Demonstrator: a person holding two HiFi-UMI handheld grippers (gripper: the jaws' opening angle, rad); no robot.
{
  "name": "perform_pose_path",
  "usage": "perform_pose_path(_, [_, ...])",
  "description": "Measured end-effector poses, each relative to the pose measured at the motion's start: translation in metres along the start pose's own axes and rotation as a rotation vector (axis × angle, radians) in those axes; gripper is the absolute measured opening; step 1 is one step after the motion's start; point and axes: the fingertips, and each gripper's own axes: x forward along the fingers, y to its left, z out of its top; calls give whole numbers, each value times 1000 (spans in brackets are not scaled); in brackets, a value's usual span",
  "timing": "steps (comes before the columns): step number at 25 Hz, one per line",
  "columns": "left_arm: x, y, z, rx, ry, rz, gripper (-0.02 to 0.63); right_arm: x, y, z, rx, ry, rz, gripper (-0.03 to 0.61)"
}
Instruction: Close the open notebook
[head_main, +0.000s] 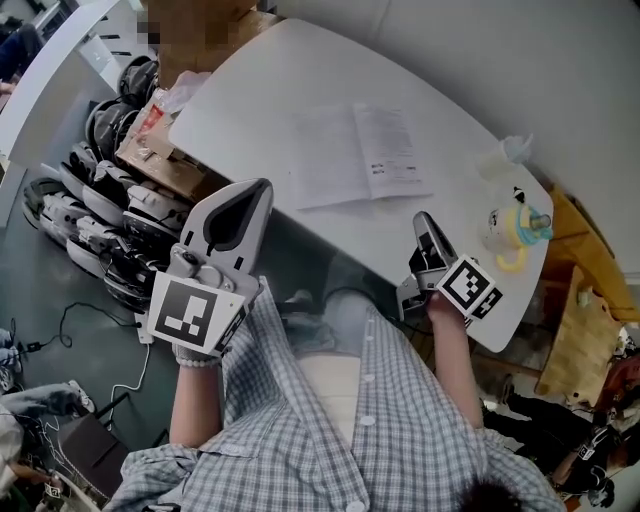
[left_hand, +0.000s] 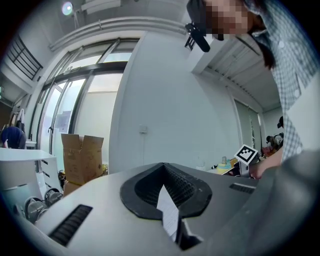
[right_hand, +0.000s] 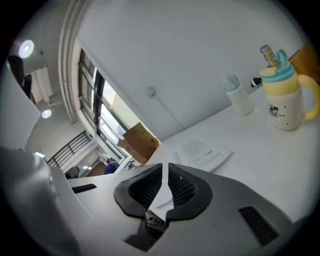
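Observation:
The open notebook (head_main: 360, 155) lies flat on the white table (head_main: 270, 80), both pages up; in the right gripper view the notebook (right_hand: 202, 154) is beyond the jaws. My left gripper (head_main: 262, 185) is shut and empty, held off the table's near left edge, short of the notebook. In its own view the left gripper (left_hand: 163, 166) points level across the tabletop. My right gripper (head_main: 422, 218) is shut on nothing at the table's front edge, to the right of the notebook. The right gripper (right_hand: 165, 165) is tilted slightly down toward the notebook.
A yellow cup with a teal lid (head_main: 515, 235) stands at the table's right end, with a clear plastic cup (head_main: 510, 150) behind it. A cardboard box (head_main: 165, 150) and several black-and-white helmets (head_main: 100, 220) sit on the floor at left. A wooden chair (head_main: 585, 310) stands at right.

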Motion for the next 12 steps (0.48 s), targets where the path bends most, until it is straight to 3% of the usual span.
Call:
perform_pose_path(5, [11, 0, -10, -66, 13, 5, 6, 24, -21, -4, 151, 35, 8, 21])
perform_pose_path(12, [37, 8, -15, -72, 35, 17, 6, 52, -56, -8, 248, 76, -40, 24])
